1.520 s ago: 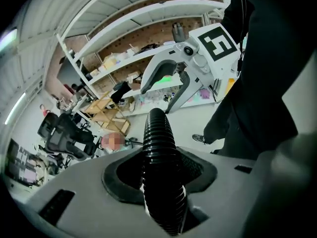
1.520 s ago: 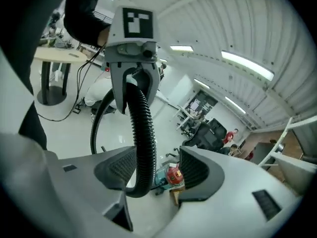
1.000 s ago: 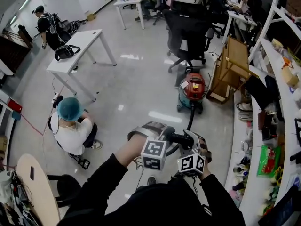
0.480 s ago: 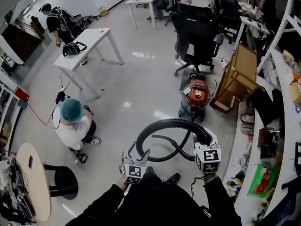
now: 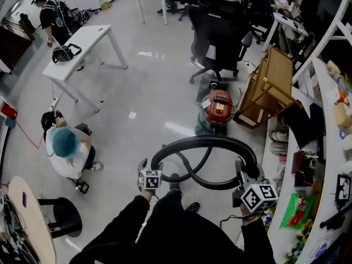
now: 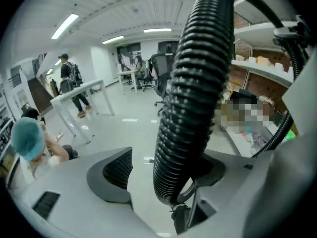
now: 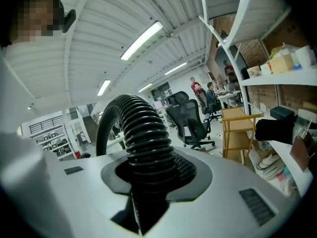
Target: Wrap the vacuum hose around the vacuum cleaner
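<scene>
The red vacuum cleaner [image 5: 217, 108] stands on the floor ahead of me. Its black ribbed hose [image 5: 203, 141] rises in a wide arch between my two grippers, with a lower loop running back toward the cleaner. My left gripper [image 5: 148, 168] is low at the arch's left end. In the left gripper view the hose [image 6: 193, 108] lies between the jaws against the right one, with a gap to the left pad [image 6: 118, 168]; these jaws have just been opening. My right gripper [image 5: 243, 175] is shut on the hose [image 7: 146, 143] at the arch's right end.
A person in a teal cap [image 5: 66, 146] sits on the floor at the left. A white table [image 5: 82, 42] stands behind them. A black office chair [image 5: 217, 34] and a wooden cart [image 5: 270, 84] flank the cleaner. Shelves [image 5: 324, 147] line the right side.
The grippers, close together a second ago, have spread apart. The left dropped down and left, and the right swung right. The hose has opened into a wide arch.
</scene>
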`<state>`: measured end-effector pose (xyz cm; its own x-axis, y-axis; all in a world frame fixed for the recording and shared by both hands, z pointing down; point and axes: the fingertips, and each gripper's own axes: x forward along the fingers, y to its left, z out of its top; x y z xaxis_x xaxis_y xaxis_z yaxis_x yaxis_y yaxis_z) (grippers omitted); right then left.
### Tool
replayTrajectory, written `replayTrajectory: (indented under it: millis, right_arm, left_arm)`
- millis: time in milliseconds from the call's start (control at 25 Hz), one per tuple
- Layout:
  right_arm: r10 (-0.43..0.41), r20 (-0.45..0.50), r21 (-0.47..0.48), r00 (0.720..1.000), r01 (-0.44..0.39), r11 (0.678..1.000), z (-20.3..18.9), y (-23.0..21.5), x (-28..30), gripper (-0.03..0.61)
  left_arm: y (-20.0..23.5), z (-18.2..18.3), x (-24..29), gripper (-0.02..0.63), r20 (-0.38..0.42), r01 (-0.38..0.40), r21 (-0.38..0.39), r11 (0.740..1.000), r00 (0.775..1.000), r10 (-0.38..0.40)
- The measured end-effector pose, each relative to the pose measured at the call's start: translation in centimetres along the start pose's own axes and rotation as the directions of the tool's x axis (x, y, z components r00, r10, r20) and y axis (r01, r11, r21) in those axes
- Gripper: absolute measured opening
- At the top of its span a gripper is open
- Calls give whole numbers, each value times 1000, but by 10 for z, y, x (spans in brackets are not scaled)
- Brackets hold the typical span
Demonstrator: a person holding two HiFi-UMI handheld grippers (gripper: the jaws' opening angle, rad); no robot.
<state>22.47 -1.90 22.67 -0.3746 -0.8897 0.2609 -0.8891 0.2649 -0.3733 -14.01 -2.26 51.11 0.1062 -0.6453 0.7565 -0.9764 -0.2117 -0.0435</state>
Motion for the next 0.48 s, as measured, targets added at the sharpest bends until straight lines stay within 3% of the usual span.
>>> replayTrajectory:
  millis: [160,280,480]
  right_arm:
    - [-26,-41,-15,999,26,1000,2,2,20,144]
    - [-69,-65,-10,996,68,998,8,-5,42,144]
    - [-95,-126,108,987,109,988,-2,-16,80,144]
  left_arm:
    - [-7,14,52,325,-29,118,-46,992,992,-119]
    - [10,51,81,207,-3,160,-93,983,987,-161]
    - [47,142,112,196,121,206,-23,978,972,-202]
